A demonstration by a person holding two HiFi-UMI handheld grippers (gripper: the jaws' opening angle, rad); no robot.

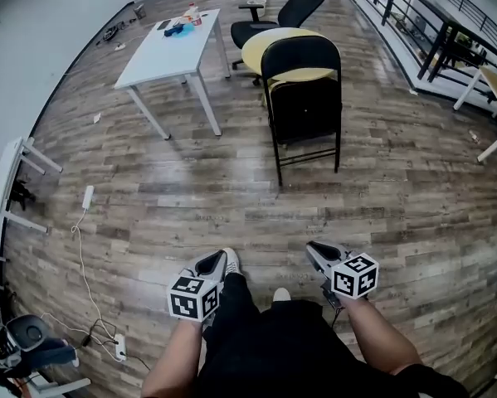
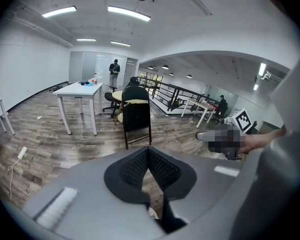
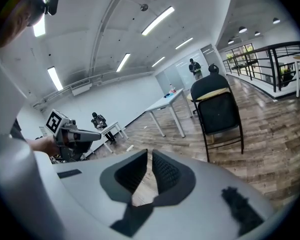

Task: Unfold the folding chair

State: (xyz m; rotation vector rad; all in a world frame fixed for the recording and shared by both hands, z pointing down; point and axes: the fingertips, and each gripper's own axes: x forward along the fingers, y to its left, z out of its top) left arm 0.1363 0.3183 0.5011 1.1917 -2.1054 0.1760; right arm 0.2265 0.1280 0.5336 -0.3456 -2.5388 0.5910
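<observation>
The black folding chair [image 1: 304,106] stands on the wood floor ahead of me, its seat panel upright against the frame. It also shows in the left gripper view [image 2: 136,119] and the right gripper view [image 3: 220,111]. Both grippers are low and close to my body, well short of the chair and touching nothing. My left gripper [image 1: 217,262] has its pads [image 2: 139,166] pressed together, empty. My right gripper [image 1: 319,252] is closed down to a thin slit between its pads [image 3: 165,171], with nothing in it. Each gripper appears in the other's view, level with it.
A pale yellow round table [image 1: 273,44] sits right behind the chair, and a black office chair [image 1: 294,7] beyond it. A white table [image 1: 169,48] stands at the left. A railing [image 1: 397,7] runs along the right. A power strip with cable [image 1: 88,197] lies at the left.
</observation>
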